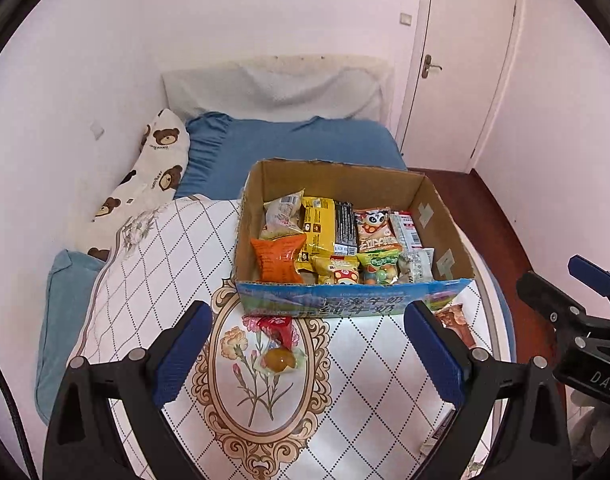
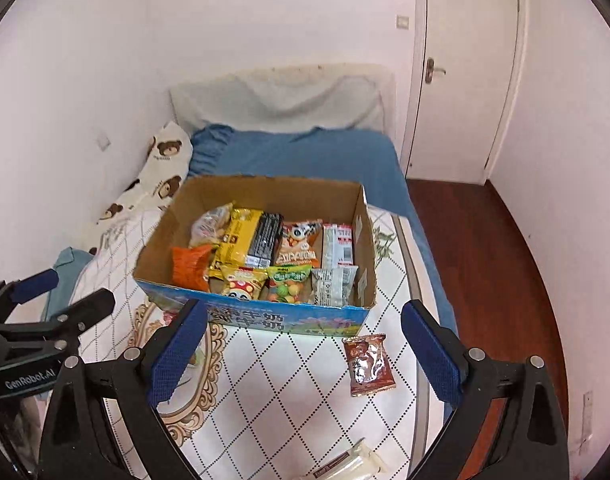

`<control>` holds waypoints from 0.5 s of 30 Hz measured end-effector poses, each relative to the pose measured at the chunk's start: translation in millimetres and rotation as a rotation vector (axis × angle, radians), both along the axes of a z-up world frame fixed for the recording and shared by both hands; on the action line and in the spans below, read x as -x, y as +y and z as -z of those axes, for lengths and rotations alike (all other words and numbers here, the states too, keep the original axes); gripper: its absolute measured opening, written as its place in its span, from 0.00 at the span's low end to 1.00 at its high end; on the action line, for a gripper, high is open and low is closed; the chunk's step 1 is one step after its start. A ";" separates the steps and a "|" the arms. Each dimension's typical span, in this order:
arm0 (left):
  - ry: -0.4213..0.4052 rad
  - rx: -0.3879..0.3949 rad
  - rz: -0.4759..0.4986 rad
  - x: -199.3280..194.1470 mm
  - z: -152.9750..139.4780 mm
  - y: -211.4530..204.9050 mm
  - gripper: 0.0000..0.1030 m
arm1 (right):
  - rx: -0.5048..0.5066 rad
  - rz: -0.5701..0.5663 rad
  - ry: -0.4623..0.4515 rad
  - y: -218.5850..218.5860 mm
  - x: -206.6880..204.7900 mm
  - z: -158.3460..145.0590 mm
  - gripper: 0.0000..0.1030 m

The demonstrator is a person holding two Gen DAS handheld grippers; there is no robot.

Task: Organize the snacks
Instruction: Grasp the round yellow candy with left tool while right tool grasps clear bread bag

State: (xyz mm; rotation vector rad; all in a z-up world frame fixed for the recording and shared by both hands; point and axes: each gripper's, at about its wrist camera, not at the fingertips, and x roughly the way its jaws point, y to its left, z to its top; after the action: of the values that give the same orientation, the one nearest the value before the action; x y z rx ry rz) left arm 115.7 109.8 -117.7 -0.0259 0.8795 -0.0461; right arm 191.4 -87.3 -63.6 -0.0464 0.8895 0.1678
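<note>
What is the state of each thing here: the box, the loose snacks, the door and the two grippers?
Cardboard box: open, partly filled.
Brown packet: outside box, flat on quilt.
Red-wrapped snack: outside box.
Door: closed.
Left hand-held gripper: open, empty.
Right hand-held gripper: open, empty.

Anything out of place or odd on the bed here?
Yes. Three snacks lie loose outside the cardboard box: a brown packet by its front right corner, a red-and-yellow wrapped sweet before its front left, and a pale packet nearest the camera.

Left gripper (image 1: pixel 309 344) gapes wide, empty, aimed toward twelve o'clock; right gripper (image 2: pixel 303 346) likewise, at its three o'clock.
</note>
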 end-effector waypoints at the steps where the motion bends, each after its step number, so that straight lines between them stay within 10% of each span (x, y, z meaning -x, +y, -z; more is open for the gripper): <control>1: -0.007 -0.002 -0.003 4.0 -2.4 0.6 0.96 | 0.000 0.002 -0.013 -0.4 5.4 -3.7 0.97; 10: -0.025 0.003 -0.009 29.9 -8.0 -1.0 0.96 | -0.088 0.014 -0.035 -7.1 33.5 -14.1 0.97; 15: 0.087 -0.005 0.023 37.9 29.5 -11.6 0.96 | -0.208 0.052 0.101 -29.7 44.1 20.0 0.95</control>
State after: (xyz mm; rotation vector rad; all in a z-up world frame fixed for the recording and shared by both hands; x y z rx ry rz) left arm 77.8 98.1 -147.1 -0.0129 0.9671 -0.0648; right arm 147.3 -116.9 -83.6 0.1801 0.9688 0.2153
